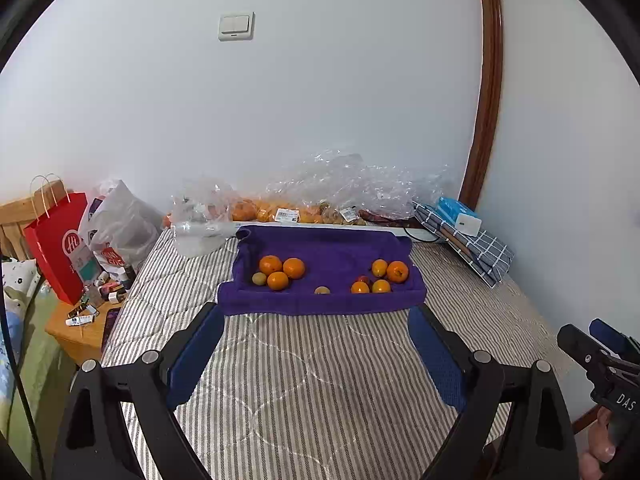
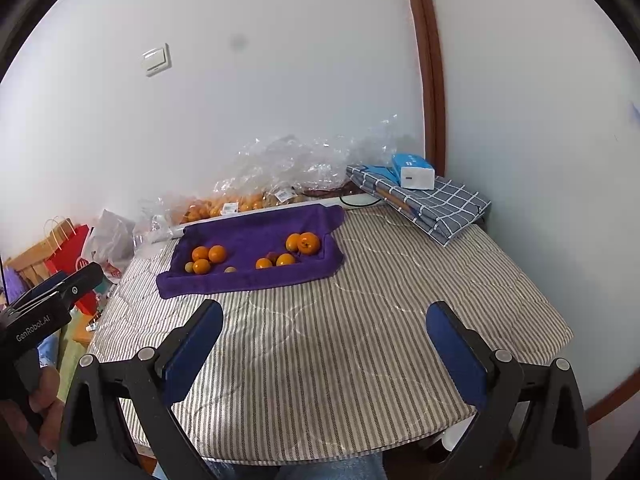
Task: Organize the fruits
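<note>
Both the left gripper (image 1: pixel 316 320) and right gripper (image 2: pixel 324 320) gaped empty, short of the fruit (image 1: pixel 277 280) ahead on the purple towel (image 1: pixel 320 248); approaching one piece squarely seemed wise.

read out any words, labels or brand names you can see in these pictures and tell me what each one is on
"GenRobot.AI": on the left gripper body.
"DAS": on the right gripper body, cut off by the frame edge.
Red bag: a white round logo, letters too blurred to read.
Barcode labels on the fruit bags: too small.
Blue box: print unreadable.
</note>
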`<act>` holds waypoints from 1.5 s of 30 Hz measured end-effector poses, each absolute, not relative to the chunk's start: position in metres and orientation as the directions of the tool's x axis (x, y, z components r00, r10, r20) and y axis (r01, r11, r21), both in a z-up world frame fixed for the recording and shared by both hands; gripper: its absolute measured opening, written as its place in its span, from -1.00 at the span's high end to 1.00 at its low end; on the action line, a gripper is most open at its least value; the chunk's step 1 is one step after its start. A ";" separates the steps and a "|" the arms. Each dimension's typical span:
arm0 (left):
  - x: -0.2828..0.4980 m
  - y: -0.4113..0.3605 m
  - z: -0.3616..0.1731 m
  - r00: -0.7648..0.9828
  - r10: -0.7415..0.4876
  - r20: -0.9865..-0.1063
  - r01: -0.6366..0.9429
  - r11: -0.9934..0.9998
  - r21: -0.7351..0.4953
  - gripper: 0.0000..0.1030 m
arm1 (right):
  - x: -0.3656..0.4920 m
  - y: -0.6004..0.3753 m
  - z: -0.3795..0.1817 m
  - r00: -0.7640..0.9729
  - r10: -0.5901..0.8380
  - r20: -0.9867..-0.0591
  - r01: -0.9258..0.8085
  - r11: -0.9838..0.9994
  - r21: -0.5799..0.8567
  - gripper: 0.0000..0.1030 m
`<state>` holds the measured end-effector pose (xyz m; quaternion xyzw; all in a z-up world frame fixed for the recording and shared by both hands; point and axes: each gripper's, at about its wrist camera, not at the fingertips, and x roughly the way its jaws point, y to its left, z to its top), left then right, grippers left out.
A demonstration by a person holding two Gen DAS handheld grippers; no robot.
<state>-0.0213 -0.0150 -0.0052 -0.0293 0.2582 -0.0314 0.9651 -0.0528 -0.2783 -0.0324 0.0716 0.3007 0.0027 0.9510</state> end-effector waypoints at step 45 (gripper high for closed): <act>-0.025 -0.012 -0.005 0.866 -0.069 -0.495 0.035 0.996 -0.077 -0.82 | -0.052 -0.269 -0.032 0.817 0.048 -0.574 0.034 0.991 0.131 -0.95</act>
